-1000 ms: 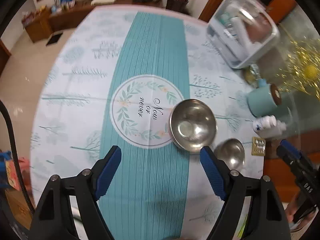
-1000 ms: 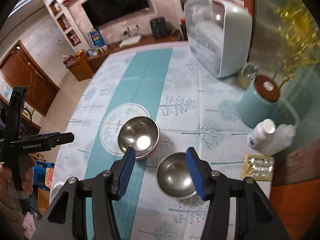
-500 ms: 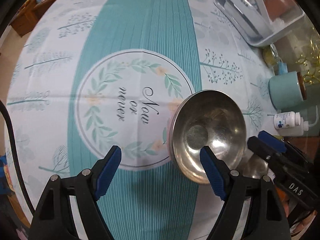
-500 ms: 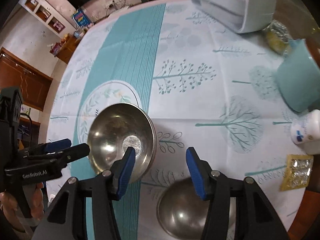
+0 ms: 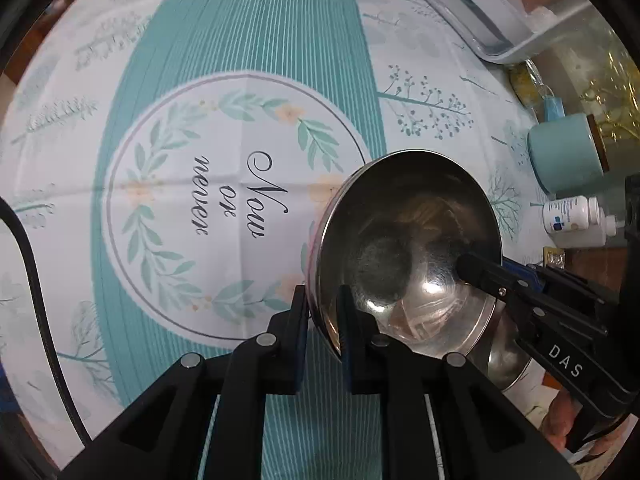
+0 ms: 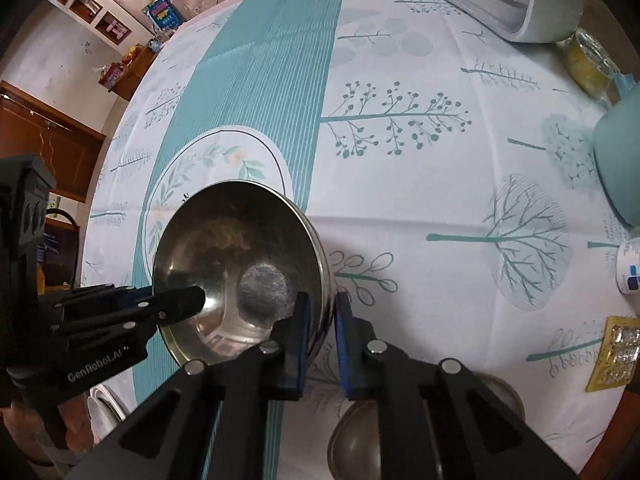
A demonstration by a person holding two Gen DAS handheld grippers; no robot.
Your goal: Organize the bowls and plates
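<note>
A large steel bowl (image 5: pixel 408 248) sits tilted over the round tablecloth. My left gripper (image 5: pixel 322 320) is shut on its near-left rim, one finger inside and one outside. My right gripper (image 6: pixel 322 324) is shut on the opposite rim of the same bowl (image 6: pixel 240 264). A smaller steel bowl (image 6: pixel 360 440) rests on the table under my right gripper; it also shows in the left wrist view (image 5: pixel 504 356), partly hidden by the large bowl. Each gripper shows in the other's view: the right one (image 5: pixel 532 304), the left one (image 6: pixel 132 308).
At the right stand a teal canister (image 5: pixel 564 156), a white bottle (image 5: pixel 572 216), a blister pack (image 6: pixel 616 352) and a clear storage box (image 5: pixel 500 8). A glass jar (image 6: pixel 592 64) sits near the box. White dishes (image 6: pixel 108 404) show below the table edge at left.
Both grippers moved in and down and closed on opposite rims of the large bowl, which now looks tilted and raised over the small bowl.
</note>
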